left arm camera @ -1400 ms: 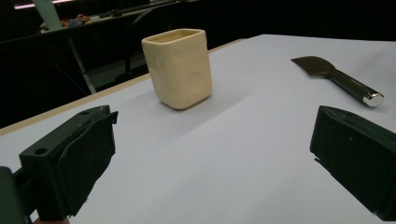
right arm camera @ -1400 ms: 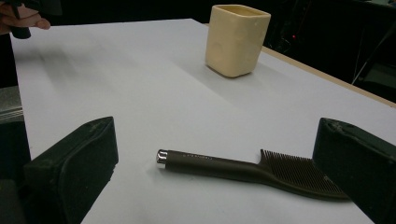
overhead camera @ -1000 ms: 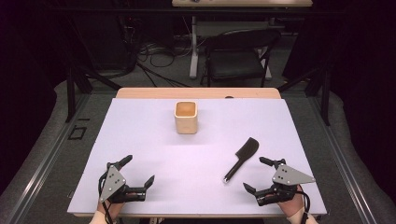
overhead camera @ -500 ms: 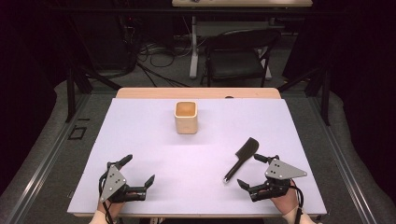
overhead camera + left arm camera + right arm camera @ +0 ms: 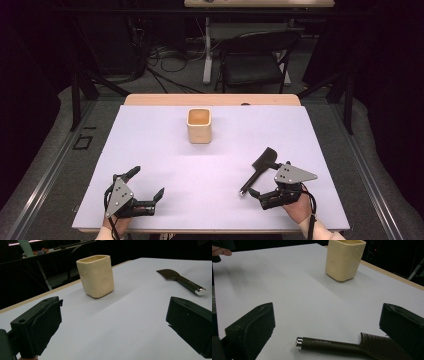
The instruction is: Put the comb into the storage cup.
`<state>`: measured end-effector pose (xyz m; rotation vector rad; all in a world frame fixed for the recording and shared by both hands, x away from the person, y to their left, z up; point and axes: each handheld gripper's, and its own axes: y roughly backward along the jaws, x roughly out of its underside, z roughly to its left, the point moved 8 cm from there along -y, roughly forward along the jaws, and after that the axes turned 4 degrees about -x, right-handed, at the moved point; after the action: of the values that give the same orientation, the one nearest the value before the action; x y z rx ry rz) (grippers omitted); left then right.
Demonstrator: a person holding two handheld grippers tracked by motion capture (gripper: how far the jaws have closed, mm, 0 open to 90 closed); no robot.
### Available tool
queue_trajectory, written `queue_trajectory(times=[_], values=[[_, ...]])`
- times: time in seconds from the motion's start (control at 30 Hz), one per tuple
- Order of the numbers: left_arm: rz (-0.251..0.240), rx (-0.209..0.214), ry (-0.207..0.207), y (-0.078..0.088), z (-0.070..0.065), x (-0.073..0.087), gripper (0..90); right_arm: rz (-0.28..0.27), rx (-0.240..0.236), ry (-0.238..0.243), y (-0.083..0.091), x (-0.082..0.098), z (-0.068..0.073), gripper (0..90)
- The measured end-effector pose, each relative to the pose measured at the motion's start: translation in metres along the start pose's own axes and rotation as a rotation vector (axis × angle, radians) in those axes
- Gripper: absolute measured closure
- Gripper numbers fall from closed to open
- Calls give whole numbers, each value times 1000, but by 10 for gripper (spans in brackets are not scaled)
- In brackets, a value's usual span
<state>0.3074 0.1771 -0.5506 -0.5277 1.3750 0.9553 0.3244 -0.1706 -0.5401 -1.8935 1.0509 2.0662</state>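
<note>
A dark brown comb (image 5: 257, 167) lies flat on the pale sheet at the right, teeth end farther away and its silver-capped handle nearer me. My right gripper (image 5: 265, 179) stands open, low on the table, its jaws either side of the comb's handle without touching it. In the right gripper view the comb (image 5: 342, 346) lies across the bottom between the wide-apart jaws of the right gripper (image 5: 327, 322). A cream cup (image 5: 199, 126) stands upright at the far middle. My left gripper (image 5: 147, 182) rests open at the near left, holding nothing. From the left gripper (image 5: 113, 315) I see the cup (image 5: 96, 275) and comb (image 5: 180, 278).
The pale sheet (image 5: 150, 145) covers a wooden table whose bare strip (image 5: 210, 99) runs along the far edge. A black chair (image 5: 255, 60) and cables are on the floor beyond. The other hand (image 5: 220, 251) appears at the top left of the right gripper view.
My right gripper has slid left and slightly forward until its open jaws flank the comb's handle. The left gripper, cup and comb have stayed put.
</note>
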Motion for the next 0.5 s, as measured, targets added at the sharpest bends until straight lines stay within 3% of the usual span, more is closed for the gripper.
queue_trajectory(times=[0.5], values=[[9, 7, -7, -1, -2, 1, 0, 36, -36, -4, -20, -1, 1, 0]])
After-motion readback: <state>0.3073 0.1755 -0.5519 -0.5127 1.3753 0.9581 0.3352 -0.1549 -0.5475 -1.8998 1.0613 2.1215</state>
